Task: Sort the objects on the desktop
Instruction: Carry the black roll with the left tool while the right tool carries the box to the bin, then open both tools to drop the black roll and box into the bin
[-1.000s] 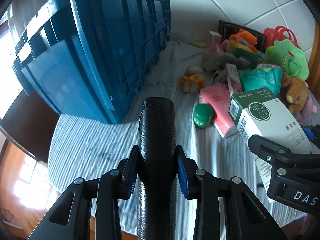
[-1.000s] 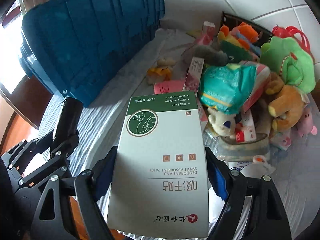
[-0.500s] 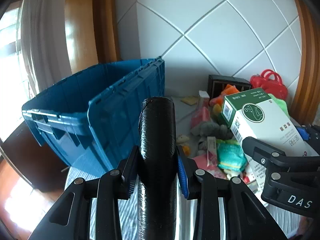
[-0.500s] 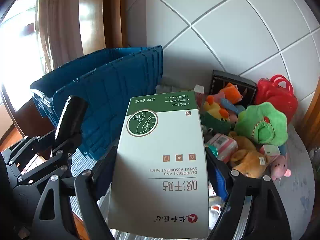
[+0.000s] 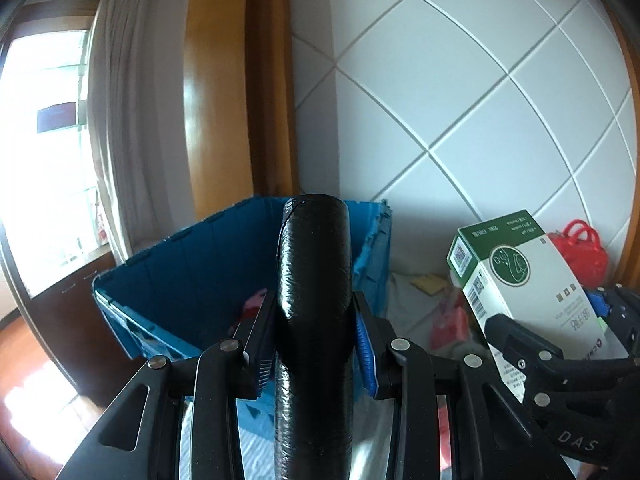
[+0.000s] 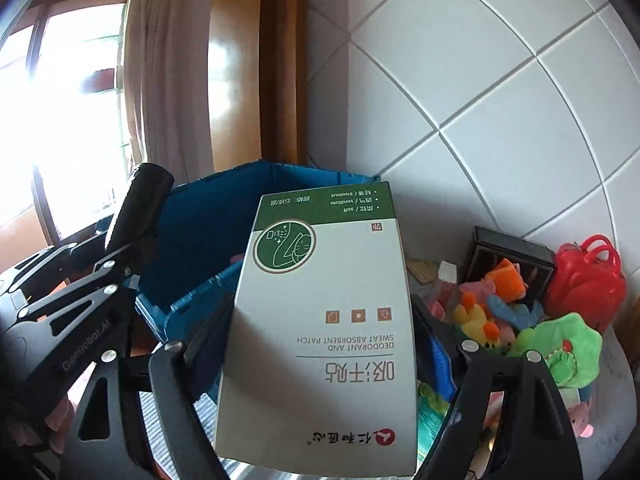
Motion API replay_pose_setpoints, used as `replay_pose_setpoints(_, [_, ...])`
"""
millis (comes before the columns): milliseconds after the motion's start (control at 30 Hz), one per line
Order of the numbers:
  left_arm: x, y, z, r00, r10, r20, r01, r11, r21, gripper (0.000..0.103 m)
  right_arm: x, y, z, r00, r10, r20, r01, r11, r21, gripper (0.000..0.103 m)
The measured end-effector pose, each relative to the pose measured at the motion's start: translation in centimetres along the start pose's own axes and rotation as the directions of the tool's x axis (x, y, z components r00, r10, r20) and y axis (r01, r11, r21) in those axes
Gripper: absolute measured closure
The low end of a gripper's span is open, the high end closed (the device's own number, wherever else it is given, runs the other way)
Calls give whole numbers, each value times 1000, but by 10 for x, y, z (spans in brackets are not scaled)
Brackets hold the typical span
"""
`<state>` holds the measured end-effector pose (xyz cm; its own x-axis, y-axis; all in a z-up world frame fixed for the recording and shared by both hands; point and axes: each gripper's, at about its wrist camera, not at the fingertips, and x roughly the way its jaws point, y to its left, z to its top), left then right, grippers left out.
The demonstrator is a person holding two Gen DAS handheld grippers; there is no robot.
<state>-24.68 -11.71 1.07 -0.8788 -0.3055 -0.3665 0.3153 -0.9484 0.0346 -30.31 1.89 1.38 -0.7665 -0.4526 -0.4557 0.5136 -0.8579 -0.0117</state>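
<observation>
My left gripper (image 5: 314, 344) is shut on a black cylinder (image 5: 314, 280), held upright in front of the open blue crate (image 5: 192, 280). The cylinder also shows in the right wrist view (image 6: 140, 208), at the left. My right gripper (image 6: 320, 344) is shut on a white and green box (image 6: 324, 312) marked as sweat absorbent patches. The box also shows in the left wrist view (image 5: 516, 276), at the right. Both grippers are raised, side by side, near the crate (image 6: 224, 232). Something pink (image 5: 254, 302) lies inside the crate.
A heap of plush toys (image 6: 556, 344), a red plastic basket (image 6: 588, 280) and a dark box (image 6: 508, 256) lie on the right against the white tiled wall (image 6: 500, 100). A striped cloth (image 5: 252, 452) covers the surface. A window with a curtain (image 5: 116, 120) is on the left.
Both grippers have risen and tilted up with their loads. The crate's open top and inside now show, and the toy heap has dropped low in view.
</observation>
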Motion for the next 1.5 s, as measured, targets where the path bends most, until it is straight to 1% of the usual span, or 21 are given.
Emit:
replay_pose_setpoints(133, [28,56,21,999,47,23,-47,999,5,69,29,46,27,999,27,27,-28,1000,4,21])
replay_pose_setpoints(233, [53,99,29,998,67,9,-67,998,7,69,52,80,42,999,44,30,-44,999,1,22])
replay_pose_setpoints(300, [75,127,31,997,72,-22,-72,997,11,69,73,108,50,999,49,12,-49,999,1,21])
replay_pose_setpoints(367, [96,147,31,996,66,-61,-65,998,15,69,93,132,55,999,47,-13,-47,999,11,21])
replay_pose_setpoints(467, [128,170,26,992,45,-118,-43,999,25,69,122,154,56,998,22,-57,-21,1000,21,21])
replay_pose_setpoints(533, [147,179,23,988,17,-151,-13,1000,28,69,142,162,52,995,-4,-95,7,999,31,21])
replay_pose_setpoints(667, [178,182,16,977,-32,-210,42,998,42,69,167,163,46,988,-48,-148,57,997,57,21])
replay_pose_setpoints(800, [199,179,12,969,-69,-239,83,995,51,69,181,162,44,980,-91,-176,104,992,68,21])
replay_pose_setpoints(1000, [225,175,10,958,-89,-272,111,992,65,69,188,160,53,973,-143,-184,157,985,67,21])
replay_pose_setpoints(1133, [232,173,7,952,-98,-290,123,990,70,68,197,159,56,967,-166,-195,182,981,64,21])
replay_pose_setpoints(1200, [231,173,7,952,-101,-288,125,990,68,67,201,157,57,963,-177,-202,193,979,63,22])
replay_pose_setpoints(1233, [230,173,7,954,-100,-282,125,990,72,60,202,156,57,962,-181,-207,198,978,65,22])
replay_pose_setpoints(1267, [229,173,7,956,-100,-277,125,989,75,51,203,156,57,960,-184,-209,201,977,67,22])
replay_pose_setpoints(1367, [229,175,10,958,-98,-268,122,990,76,44,204,153,59,959,-194,-207,212,975,71,21])
replay_pose_setpoints(1500, [226,177,10,961,-92,-262,115,991,73,38,204,152,59,955,-206,-212,225,972,70,21])
